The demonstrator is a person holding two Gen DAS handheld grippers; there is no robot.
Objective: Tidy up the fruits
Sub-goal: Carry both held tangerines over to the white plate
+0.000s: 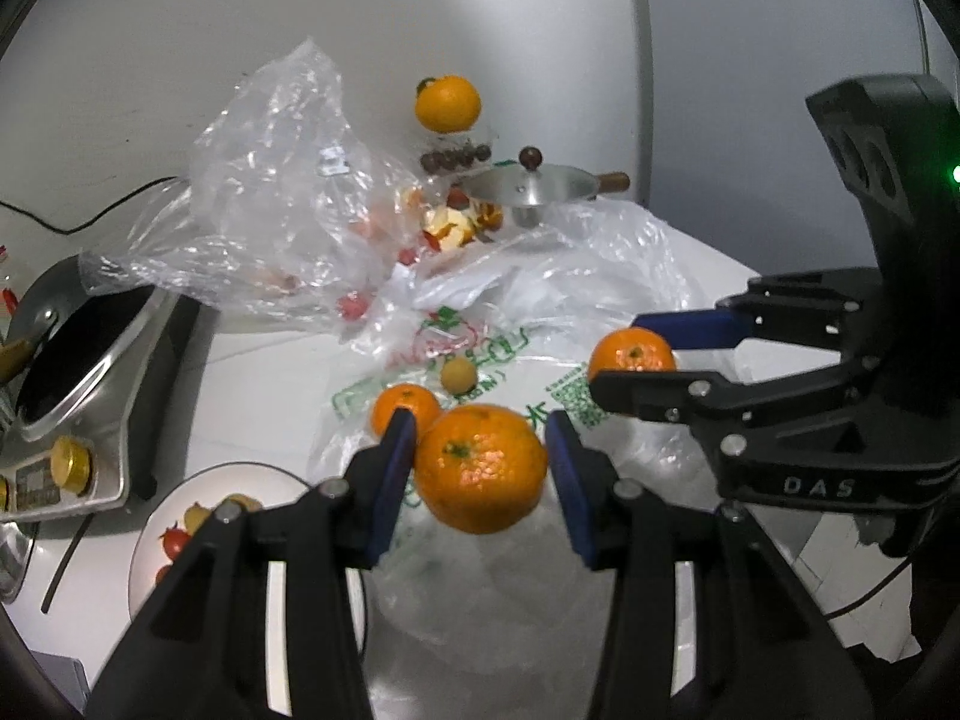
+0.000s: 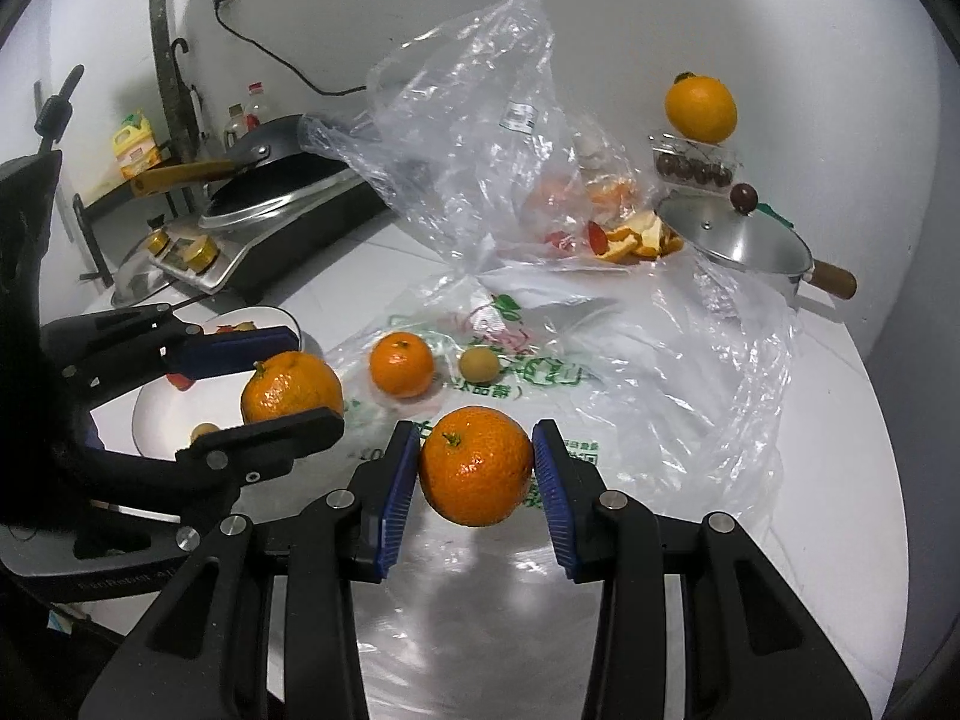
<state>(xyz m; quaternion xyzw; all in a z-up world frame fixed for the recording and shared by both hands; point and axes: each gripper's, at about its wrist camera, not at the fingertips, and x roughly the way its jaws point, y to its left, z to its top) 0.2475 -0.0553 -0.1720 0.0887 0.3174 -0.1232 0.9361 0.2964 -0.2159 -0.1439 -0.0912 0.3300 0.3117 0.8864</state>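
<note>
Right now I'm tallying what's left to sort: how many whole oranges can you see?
4: one in the left gripper, one in the right gripper, one loose on the printed bag, one atop the cherry box. The clear bag may hide more.

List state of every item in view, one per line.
left tool: shut on an orange
right tool: shut on a second orange
loose orange: lying on the printed bag
clear bag: open, crumpled
pot: lid on
plate: holds small fruits
</note>
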